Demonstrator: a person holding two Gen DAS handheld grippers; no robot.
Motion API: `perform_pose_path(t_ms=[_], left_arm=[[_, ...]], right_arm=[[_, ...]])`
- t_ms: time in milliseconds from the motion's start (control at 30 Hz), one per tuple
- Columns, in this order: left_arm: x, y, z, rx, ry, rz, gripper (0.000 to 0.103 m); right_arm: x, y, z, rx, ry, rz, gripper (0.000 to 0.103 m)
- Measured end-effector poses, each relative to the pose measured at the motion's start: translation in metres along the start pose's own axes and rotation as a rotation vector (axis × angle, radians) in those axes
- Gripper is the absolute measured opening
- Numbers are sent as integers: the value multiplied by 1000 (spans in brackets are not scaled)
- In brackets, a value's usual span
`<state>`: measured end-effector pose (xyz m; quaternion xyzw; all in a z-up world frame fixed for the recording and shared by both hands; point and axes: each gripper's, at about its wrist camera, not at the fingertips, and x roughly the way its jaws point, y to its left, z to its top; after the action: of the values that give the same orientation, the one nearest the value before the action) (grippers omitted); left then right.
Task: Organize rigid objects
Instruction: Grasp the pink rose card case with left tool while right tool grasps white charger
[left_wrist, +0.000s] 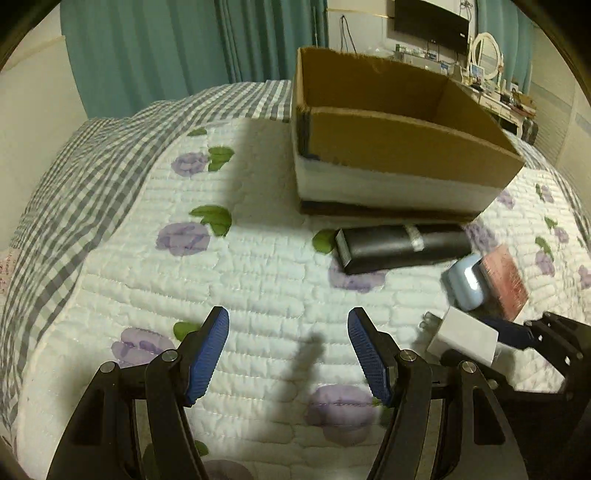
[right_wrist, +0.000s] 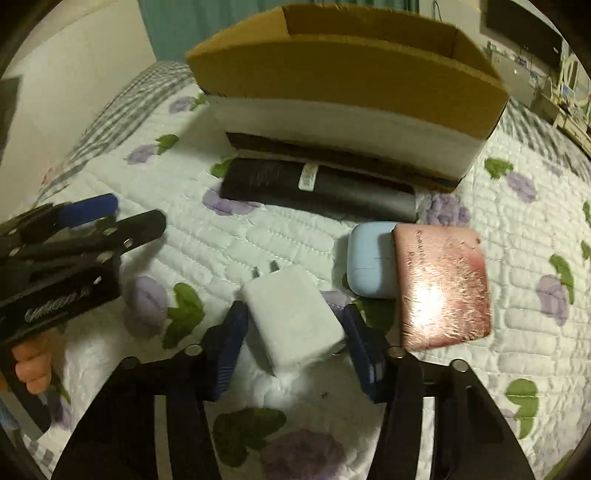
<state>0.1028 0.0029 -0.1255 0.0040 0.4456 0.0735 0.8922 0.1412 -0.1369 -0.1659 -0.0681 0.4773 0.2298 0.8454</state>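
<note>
A white charger block (right_wrist: 295, 314) with two prongs sits between my right gripper's (right_wrist: 293, 350) blue pads (right_wrist: 229, 350), which close on its sides. It also shows in the left wrist view (left_wrist: 463, 338). A black rectangular bar (right_wrist: 317, 188) lies in front of an open cardboard box (right_wrist: 347, 74). A pale blue case (right_wrist: 369, 258) and a pink glossy pack (right_wrist: 443, 284) lie side by side to the right. My left gripper (left_wrist: 288, 354) is open and empty over the quilt, left of the charger.
Everything lies on a bed with a white quilt (left_wrist: 240, 277) printed with purple flowers and a grey checked border (left_wrist: 85, 177). Teal curtains (left_wrist: 166, 48) hang behind. A dresser with a mirror (left_wrist: 487, 59) and a wall screen stand at the far right.
</note>
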Motion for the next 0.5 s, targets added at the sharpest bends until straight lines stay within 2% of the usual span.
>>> perform_pose_path(t_ms=[100,267,300,500], left_arm=[[-6,-15,5,-1,-8,-16,70],[-11,-64,9,48,-9,-82,70],[-12,-75,9,62,-12,-98,70],[-5,-124,13,87,9,-177,70]], right_arm=[[-26,-13,7,-2,-55,-12,44],[-64,-62,13,56,-148,-101,42],[-71,-74,10,66,-157,-133,42],[-85,-129,1,196,-191,-147,42]])
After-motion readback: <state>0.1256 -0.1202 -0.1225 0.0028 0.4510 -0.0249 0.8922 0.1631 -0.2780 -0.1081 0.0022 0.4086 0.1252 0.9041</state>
